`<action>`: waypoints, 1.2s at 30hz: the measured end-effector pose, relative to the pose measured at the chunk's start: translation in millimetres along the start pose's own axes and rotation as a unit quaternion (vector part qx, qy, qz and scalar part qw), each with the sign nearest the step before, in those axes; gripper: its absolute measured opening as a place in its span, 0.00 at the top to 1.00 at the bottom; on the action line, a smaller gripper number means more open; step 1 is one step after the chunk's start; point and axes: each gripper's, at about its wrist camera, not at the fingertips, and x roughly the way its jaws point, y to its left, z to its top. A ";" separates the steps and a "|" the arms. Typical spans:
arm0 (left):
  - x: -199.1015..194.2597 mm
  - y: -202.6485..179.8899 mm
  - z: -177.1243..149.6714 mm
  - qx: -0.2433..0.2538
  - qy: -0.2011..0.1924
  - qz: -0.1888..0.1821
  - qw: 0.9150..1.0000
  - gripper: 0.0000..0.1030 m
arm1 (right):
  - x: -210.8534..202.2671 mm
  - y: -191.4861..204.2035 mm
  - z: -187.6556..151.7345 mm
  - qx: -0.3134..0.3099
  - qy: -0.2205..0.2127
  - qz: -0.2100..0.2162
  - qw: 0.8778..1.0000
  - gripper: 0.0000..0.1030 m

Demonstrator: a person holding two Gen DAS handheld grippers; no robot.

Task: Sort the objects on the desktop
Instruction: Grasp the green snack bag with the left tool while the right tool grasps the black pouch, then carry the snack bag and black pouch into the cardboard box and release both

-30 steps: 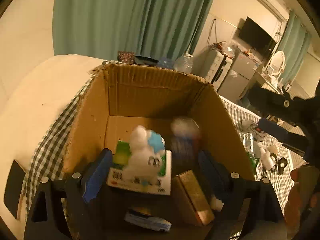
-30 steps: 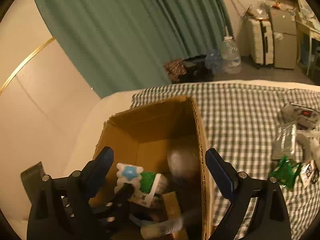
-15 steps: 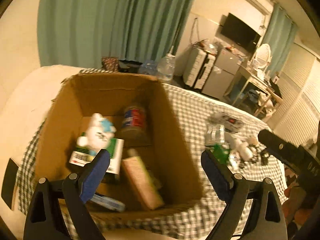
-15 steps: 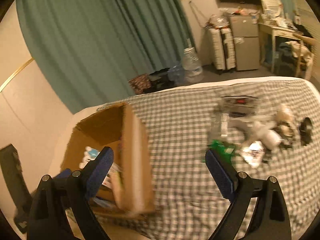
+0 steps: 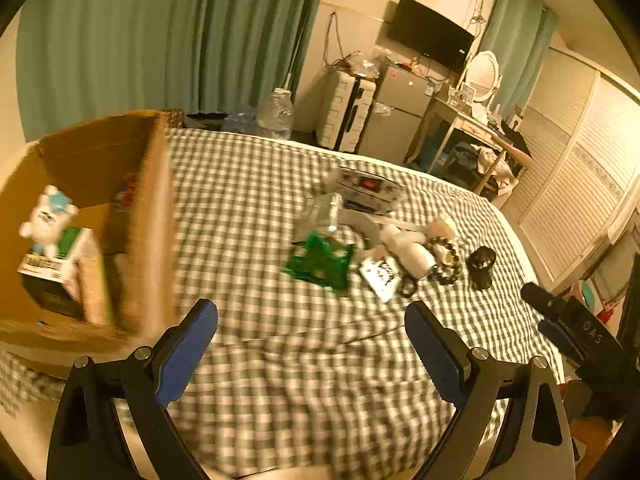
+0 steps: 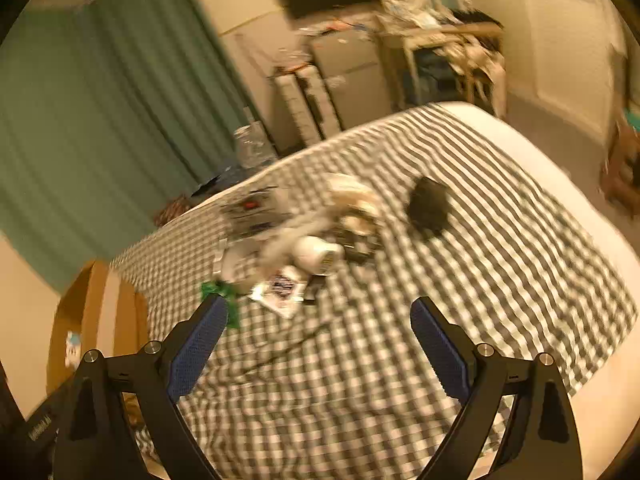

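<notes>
A cardboard box (image 5: 152,216) stands at the left on the checked cloth, holding a white-and-blue plush figure (image 5: 48,216) on a green-and-white carton (image 5: 60,252). Loose items lie in a cluster mid-cloth: a green packet (image 5: 320,264), a white sachet (image 5: 378,276), a white bottle (image 5: 408,246), a bead bracelet (image 5: 446,264), a small black object (image 5: 482,266) and a silver pack (image 5: 368,190). My left gripper (image 5: 310,312) hovers wide open over bare cloth, short of the green packet. My right gripper (image 6: 318,304) is open and empty just short of the sachet (image 6: 280,286), with the box (image 6: 100,312) at far left.
Green curtains (image 5: 160,40) hang behind the bed. A water bottle (image 5: 276,114), white suitcases (image 5: 348,114), a small fridge (image 5: 400,120) and a cluttered desk (image 5: 480,132) stand beyond the far edge. The cloth's right edge (image 6: 580,216) drops to the floor.
Both grippers have swung away from the box to the right, toward the cluster of loose items. The box has slid to the left edge of both views. Both grippers stay open and empty.
</notes>
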 end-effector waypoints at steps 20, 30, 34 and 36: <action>177.0 -10.1 10.1 0.003 0.053 0.045 0.998 0.06 | 99.1 -99.1 52.0 0.096 0.009 -0.033 0.995 0.10; 215.8 -17.5 5.7 0.059 0.046 0.037 0.997 0.25 | 170.9 -104.7 81.5 0.063 0.031 -0.047 0.996 0.38; 204.6 -25.1 4.8 0.087 0.047 0.028 0.995 0.63 | 171.1 -110.8 75.7 0.070 0.036 -0.037 0.996 0.54; 196.9 -21.8 5.0 0.071 0.050 0.016 0.996 0.65 | 160.0 -108.0 71.4 0.059 0.035 -0.039 0.997 0.54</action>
